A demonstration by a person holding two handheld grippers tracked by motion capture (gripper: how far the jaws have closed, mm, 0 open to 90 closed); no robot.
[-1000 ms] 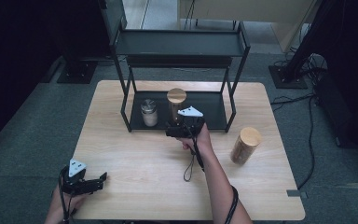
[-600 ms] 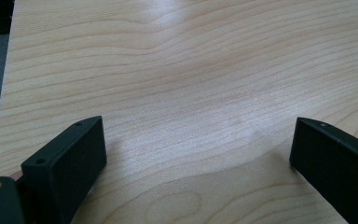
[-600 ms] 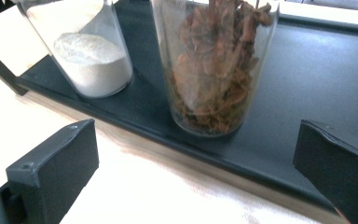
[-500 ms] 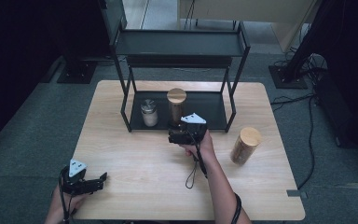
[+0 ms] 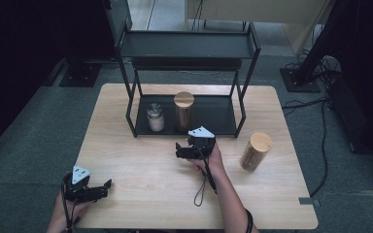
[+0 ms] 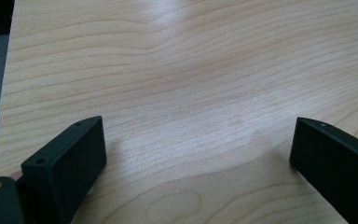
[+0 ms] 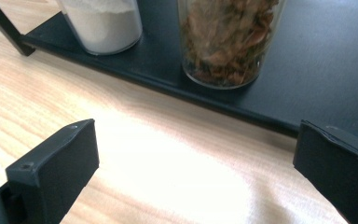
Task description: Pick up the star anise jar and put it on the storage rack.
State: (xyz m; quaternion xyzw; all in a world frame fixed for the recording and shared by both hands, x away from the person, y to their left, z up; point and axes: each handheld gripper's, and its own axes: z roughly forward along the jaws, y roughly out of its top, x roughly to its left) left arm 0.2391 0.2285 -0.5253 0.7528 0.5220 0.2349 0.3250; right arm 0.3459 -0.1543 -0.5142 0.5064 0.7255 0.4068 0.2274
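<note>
On light wooden table [image 5: 141, 160] | right gripper [image 7: 196, 172] empty, jaws spread, facing black metal rack [image 5: 213, 109] | left gripper [image 6: 196, 172] likewise unclenched, idle | likely next: fetch wood-lidded jar [image 5: 255, 150].

The left gripper [image 5: 108, 184] sits at the lower left of the high view, its jaws spread wide and empty, held by the left hand [image 5: 70, 209]. The right gripper [image 5: 177, 150] is at centre frame, jaws likewise wide apart, with the right forearm [image 5: 226, 194] reaching up from the bottom edge.
</note>
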